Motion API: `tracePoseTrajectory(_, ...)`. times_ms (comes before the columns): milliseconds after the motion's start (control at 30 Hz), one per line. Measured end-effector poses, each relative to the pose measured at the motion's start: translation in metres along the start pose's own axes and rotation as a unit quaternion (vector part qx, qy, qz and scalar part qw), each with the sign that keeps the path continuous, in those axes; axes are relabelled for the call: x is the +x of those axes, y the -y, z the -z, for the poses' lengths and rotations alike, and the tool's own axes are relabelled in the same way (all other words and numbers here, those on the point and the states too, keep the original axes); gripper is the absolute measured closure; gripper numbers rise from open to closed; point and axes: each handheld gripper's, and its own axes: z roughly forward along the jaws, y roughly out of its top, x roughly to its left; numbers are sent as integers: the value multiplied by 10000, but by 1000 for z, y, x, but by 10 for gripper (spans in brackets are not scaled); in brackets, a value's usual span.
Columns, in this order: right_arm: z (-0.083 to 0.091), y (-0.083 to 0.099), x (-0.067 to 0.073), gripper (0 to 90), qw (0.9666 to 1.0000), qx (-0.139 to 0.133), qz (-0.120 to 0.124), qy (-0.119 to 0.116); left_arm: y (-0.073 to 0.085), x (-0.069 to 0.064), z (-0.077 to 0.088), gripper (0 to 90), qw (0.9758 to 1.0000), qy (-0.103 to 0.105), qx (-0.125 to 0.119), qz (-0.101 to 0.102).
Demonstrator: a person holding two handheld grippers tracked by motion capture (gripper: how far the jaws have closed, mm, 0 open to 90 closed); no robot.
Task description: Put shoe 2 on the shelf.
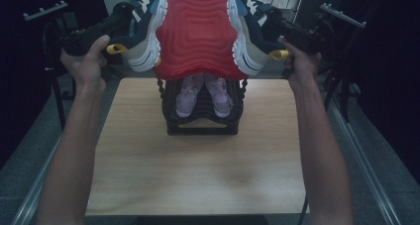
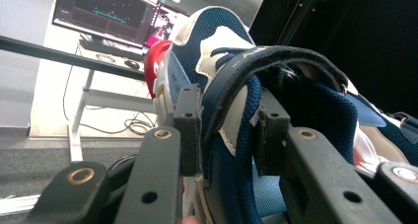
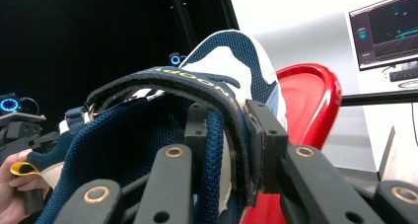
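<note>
Both navy-and-white mesh sneakers with red soles, left shoe [image 1: 143, 31] and right shoe [image 1: 250, 31], hung aloft above the black tiered shoe rack [image 1: 203, 121]. Left gripper [image 2: 226, 135] pinched its shoe's collar and strap; right gripper [image 3: 224, 145] likewise. Lilac children's shoes [image 1: 203, 93] filled one shelf. Judged: pickup done, placing left.

Both arms raised, extended; left claw [image 1: 130, 23], right claw [image 1: 263, 23] clamped, facing inward.

light: dim, dark surround | glare: bright wall | focus: slightly soft
</note>
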Motion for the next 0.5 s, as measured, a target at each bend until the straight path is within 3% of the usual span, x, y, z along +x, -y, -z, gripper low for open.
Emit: tracePoseTrajectory(500,-35,-3,7,736,9999,3,75,81,-2,-14,-37,693,9999,122,77,-63)
